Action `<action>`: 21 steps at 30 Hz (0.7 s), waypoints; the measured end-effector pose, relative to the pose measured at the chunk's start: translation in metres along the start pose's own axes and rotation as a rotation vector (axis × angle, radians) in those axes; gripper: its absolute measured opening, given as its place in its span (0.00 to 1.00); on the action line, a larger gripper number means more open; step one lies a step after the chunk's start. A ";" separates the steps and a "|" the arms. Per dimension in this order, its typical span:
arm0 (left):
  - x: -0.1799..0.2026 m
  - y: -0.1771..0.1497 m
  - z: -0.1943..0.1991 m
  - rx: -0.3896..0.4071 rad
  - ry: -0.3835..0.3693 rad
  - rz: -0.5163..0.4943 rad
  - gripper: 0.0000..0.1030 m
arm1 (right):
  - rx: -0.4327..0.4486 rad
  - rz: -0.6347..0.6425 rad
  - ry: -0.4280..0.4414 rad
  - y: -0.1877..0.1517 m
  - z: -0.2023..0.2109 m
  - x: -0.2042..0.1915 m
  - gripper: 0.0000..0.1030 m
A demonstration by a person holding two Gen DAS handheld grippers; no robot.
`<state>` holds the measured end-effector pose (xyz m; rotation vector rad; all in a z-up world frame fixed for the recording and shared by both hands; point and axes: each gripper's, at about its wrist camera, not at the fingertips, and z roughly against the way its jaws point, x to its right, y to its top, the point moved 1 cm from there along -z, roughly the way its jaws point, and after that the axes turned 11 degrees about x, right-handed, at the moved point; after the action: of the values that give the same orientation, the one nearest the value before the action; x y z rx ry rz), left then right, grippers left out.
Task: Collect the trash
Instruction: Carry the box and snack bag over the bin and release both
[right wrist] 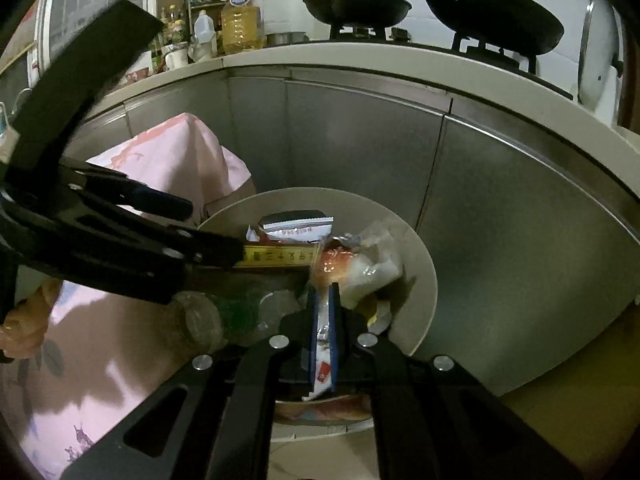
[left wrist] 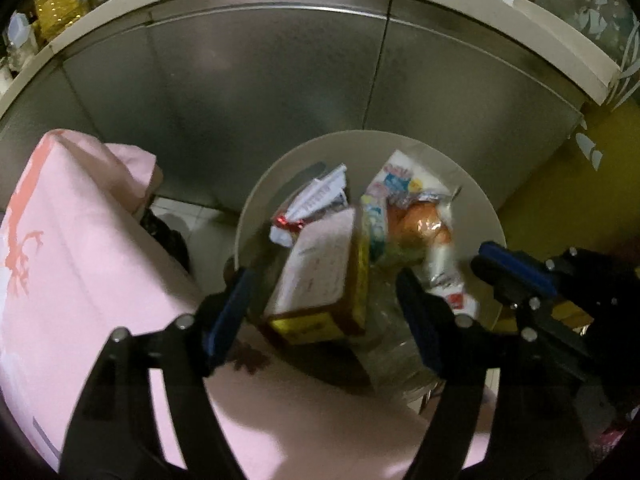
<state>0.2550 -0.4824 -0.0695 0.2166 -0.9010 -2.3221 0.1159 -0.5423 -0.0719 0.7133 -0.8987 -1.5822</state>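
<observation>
Left wrist view: left tongs (left wrist: pixel 324 300) spread above bin (left wrist: pixel 256 200), box (left wrist: pixel 320 280) between, unpinched; right tongs (right wrist: pixel 326 300) pinched wrapper (right wrist: pixel 324 340).

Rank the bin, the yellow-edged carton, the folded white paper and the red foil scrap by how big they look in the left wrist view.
1. Bin, its round rim framing all the trash.
2. Yellow-edged carton, though it lies nearer the camera, which enlarges it.
3. Folded white paper.
4. Red foil scrap, smallest.

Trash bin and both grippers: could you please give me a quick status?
Left gripper open over the bin, box below. Right gripper shut on a snack wrapper at the rim. Nothing blocking.
</observation>
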 end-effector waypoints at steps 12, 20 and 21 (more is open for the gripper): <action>-0.021 -0.014 0.066 0.122 0.040 0.079 0.70 | 0.113 -0.367 0.114 0.017 0.028 0.034 0.14; -0.034 -0.041 0.112 0.197 0.131 0.101 0.70 | 0.182 -0.548 0.170 0.019 0.062 0.021 0.59; -0.035 -0.045 0.117 0.204 0.140 0.101 0.70 | 0.183 -0.565 0.174 0.018 0.068 0.016 0.59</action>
<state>0.2177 -0.3714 -0.0134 0.4040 -1.0532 -2.0941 0.0660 -0.5475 -0.0205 1.2997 -0.7548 -1.9006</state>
